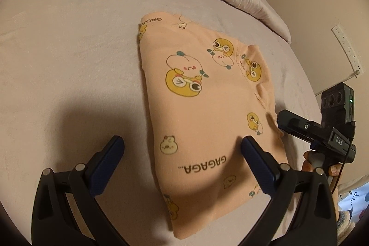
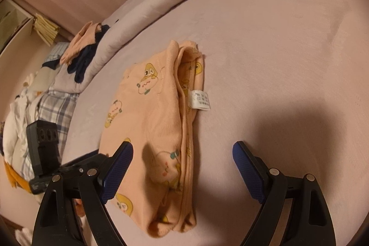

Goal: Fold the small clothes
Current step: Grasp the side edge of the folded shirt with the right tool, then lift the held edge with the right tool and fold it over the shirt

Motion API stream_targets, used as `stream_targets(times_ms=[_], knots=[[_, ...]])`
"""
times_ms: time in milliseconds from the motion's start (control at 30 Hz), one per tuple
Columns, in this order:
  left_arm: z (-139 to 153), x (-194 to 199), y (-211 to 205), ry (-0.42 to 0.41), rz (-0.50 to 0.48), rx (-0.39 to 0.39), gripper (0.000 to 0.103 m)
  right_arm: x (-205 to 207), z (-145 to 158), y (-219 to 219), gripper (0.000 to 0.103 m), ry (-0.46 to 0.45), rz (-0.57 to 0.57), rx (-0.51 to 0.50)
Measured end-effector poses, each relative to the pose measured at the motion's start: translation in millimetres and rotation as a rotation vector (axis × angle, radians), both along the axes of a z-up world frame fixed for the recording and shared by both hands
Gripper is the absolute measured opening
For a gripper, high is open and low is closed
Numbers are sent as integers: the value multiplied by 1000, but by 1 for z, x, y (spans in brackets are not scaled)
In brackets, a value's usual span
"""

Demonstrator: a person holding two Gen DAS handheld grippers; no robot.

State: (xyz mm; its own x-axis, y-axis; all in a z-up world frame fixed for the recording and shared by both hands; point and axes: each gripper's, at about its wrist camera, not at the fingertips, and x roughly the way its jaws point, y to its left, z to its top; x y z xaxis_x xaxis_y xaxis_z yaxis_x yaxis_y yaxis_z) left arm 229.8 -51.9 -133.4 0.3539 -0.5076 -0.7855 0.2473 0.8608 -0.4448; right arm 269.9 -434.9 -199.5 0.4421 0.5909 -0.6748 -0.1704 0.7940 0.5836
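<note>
So the peach garment (image 1: 207, 107) with the cartoon duck print is lying on the pinkish bed sheet (image 1: 69, 61), already doubled over into a rough rectangle, with the stacked edges and a white care label (image 2: 201, 100) on its right side in the right wrist view.

Both tools are empty. The left gripper (image 1: 182, 149) has its jaws spread wide over the near end of the garment, 1 blue pad above the cloth and 1 out over bare sheet. The right gripper (image 2: 183, 155) is spread just as wide, straddling the layered edge near its near corner.

My guess at what goes wrong from here: that edge is several layers thick (at least 3 by the look of it, hard to count), so a pinch could catch only the top layer and peel the stack open instead of carrying it all over. The 2 grippers are also close together at the same end, so they could bump. And the soft sheet could get pinched along with the cloth.

Hard to make out: the near end of the garment drops behind the gripper frames in both views, whether either pad touches the fabric, and what the garment is. The pile of other clothes (image 2: 78, 54) at the bed's edge is too small to sort out.
</note>
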Motion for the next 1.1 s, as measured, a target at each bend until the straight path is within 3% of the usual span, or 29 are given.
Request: stream_targets(times_ms=[300,467,633,800,933,967,1100], knots=[[-4,11,-13,14,-68,-84,101,19,-6,10,88,15,52,110],[-5,16,-23,27,-105,-81,101,31,-9,23,88,34,111,153],[-7,23,-12,66,-90,-166,101,40,-8,40,85,42,160,131],[-10,32,-9,104,-56,-242,101,45,-12,41,71,40,154,141],[-11,32,-9,103,-48,-238,101,41,-16,31,48,34,132,132],[-11,32,-9,104,-39,-240,99,41,-18,28,40,38,124,137],[-14,31,-5,115,7,-241,84,39,-20,22,34,41,105,150]])
